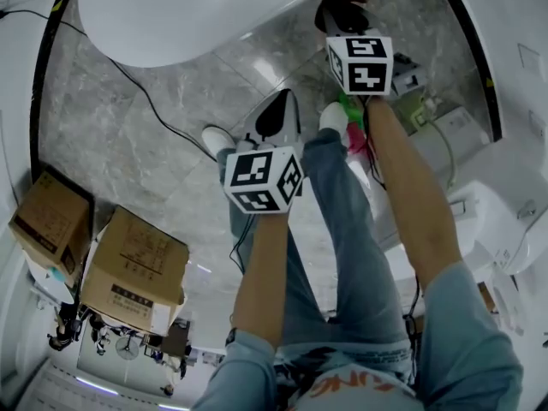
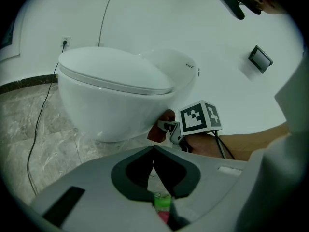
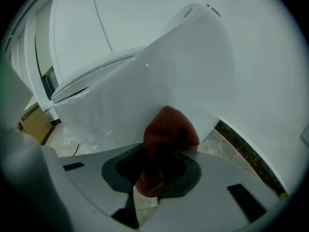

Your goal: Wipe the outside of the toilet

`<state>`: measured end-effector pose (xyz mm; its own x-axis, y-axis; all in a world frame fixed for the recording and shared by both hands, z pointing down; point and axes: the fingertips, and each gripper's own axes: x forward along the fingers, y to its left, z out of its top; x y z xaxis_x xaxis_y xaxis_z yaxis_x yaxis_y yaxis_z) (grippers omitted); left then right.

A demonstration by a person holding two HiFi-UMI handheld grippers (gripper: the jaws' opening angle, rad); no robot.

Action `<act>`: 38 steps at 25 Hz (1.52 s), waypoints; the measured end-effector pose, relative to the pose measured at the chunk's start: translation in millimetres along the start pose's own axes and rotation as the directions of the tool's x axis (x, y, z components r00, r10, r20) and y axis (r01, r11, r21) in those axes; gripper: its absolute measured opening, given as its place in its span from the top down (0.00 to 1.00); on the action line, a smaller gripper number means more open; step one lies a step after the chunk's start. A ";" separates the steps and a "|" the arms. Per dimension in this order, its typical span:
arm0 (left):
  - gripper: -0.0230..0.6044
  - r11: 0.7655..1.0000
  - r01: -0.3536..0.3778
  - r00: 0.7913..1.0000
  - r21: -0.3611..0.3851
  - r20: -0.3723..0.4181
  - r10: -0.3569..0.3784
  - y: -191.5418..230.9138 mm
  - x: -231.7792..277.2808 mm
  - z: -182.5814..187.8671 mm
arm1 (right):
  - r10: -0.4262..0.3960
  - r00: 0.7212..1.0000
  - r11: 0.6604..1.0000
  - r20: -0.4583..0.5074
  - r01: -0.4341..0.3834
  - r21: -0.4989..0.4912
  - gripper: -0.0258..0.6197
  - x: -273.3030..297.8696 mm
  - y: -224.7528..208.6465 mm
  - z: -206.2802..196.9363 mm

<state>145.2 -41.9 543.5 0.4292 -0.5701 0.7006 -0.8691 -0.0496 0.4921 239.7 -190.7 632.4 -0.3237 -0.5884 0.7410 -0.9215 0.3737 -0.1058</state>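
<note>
The white toilet [image 2: 116, 95] stands against the wall, lid down; it fills the top of the head view [image 1: 188, 15]. My right gripper [image 3: 154, 163] is shut on a red-brown cloth [image 3: 166, 132], which presses against the lower side of the bowl [image 3: 145, 81]. The left gripper view shows that cloth [image 2: 161, 127] touching the bowl's right flank, beside the right gripper's marker cube [image 2: 200, 117]. My left gripper [image 2: 153, 154] is held back from the toilet, jaws closed together with nothing between them. In the head view it [image 1: 278, 110] hangs over the floor, left of the right gripper [image 1: 344, 15].
Two cardboard boxes [image 1: 137, 268] [image 1: 47, 221] sit on the marble floor at the left. A black cable [image 1: 145, 101] runs across the floor to a wall socket [image 2: 65, 41]. The person's legs and shoes [image 1: 218, 135] stand below the grippers. White fixtures [image 1: 488, 204] are at the right.
</note>
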 end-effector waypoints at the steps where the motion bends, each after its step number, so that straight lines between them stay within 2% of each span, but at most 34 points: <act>1: 0.97 1.000 0.001 1.000 -0.003 0.002 -0.001 2.4 -1.9 -1.6 | -0.003 1.000 1.000 0.000 0.003 0.002 0.85 1.4 2.4 -1.1; 6: 0.97 1.000 -0.004 1.000 -0.012 0.014 0.004 26.7 -17.4 -8.9 | -0.014 1.000 1.000 -0.002 0.014 -0.005 0.85 4.4 18.4 -7.9; 14: 0.97 0.997 -0.033 0.998 -0.068 0.051 0.037 68.4 -49.3 -10.9 | 0.031 0.998 0.998 -0.045 -0.034 -0.056 0.85 7.5 77.5 -23.2; 25: 0.97 0.985 -0.078 0.991 -0.154 0.099 0.094 149.6 -107.6 -14.3 | 0.051 0.995 0.998 -0.085 -0.053 -0.025 0.85 16.8 167.7 -38.1; 38: 0.97 0.977 -0.074 0.987 -0.202 0.125 0.101 238.3 -161.8 -11.3 | 0.056 0.992 0.998 -0.110 -0.057 -0.009 0.84 36.8 270.7 -40.5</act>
<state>-128.6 47.9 553.3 0.3049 -0.6705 0.6764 -0.8309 0.1598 0.5329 -13.0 -82.1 657.9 -0.3490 -0.4843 0.8023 -0.8994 0.4135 -0.1417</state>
